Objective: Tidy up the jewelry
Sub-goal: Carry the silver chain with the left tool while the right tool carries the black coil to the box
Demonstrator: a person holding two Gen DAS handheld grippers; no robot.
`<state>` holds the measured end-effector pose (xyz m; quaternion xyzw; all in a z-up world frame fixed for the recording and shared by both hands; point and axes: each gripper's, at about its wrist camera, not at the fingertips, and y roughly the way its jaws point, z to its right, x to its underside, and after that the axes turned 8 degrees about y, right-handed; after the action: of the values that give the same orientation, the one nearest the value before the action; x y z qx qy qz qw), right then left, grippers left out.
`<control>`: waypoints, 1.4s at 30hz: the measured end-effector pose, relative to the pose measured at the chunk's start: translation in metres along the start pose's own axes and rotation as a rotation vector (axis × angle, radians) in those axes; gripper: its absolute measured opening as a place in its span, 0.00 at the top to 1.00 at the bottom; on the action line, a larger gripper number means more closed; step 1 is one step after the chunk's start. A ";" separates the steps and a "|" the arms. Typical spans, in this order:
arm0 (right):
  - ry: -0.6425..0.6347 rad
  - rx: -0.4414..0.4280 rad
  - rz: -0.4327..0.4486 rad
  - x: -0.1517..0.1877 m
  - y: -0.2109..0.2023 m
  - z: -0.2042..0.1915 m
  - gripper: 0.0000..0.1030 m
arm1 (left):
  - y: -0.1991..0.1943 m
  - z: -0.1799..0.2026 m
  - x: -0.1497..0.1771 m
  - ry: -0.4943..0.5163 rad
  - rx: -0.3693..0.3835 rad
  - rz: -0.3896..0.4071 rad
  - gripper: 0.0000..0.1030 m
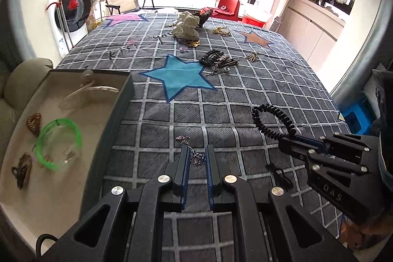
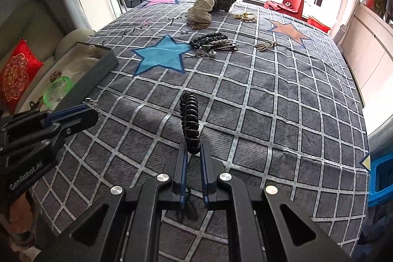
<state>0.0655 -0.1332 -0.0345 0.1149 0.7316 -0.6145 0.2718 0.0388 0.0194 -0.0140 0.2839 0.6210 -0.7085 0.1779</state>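
Holding: left tool (image 1: 196,158), jaws nearly closed on a small silver chain trinket (image 1: 194,156), near the table's left edge beside the open box (image 1: 118,114). Right tool (image 2: 194,151), jaws pinched on a black coiled bracelet (image 2: 189,119), above the grey checked cloth (image 2: 270,114). Box contents: green bangle (image 1: 59,141), clear hair claw (image 1: 86,95), brown clips (image 1: 33,123).
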 end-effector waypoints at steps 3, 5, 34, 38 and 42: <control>0.002 -0.005 0.003 0.002 -0.005 -0.005 0.90 | -0.013 -0.003 0.007 -0.001 -0.008 0.017 0.86; 0.004 -0.010 0.005 0.003 -0.008 -0.008 0.90 | -0.021 -0.006 0.012 -0.007 -0.009 0.026 0.86; -0.077 -0.116 0.035 0.000 -0.043 -0.095 0.90 | -0.105 -0.100 0.074 -0.166 -0.135 0.144 0.86; -0.106 -0.142 0.034 -0.005 -0.041 -0.116 0.90 | -0.112 -0.123 0.083 -0.205 -0.171 0.149 0.86; -0.137 -0.168 0.030 -0.009 -0.037 -0.138 0.90 | -0.114 -0.143 0.093 -0.242 -0.198 0.144 0.86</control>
<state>0.0189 -0.0066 0.0151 0.0605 0.7586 -0.5532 0.3389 -0.0760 0.1881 0.0070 0.2211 0.6400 -0.6584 0.3288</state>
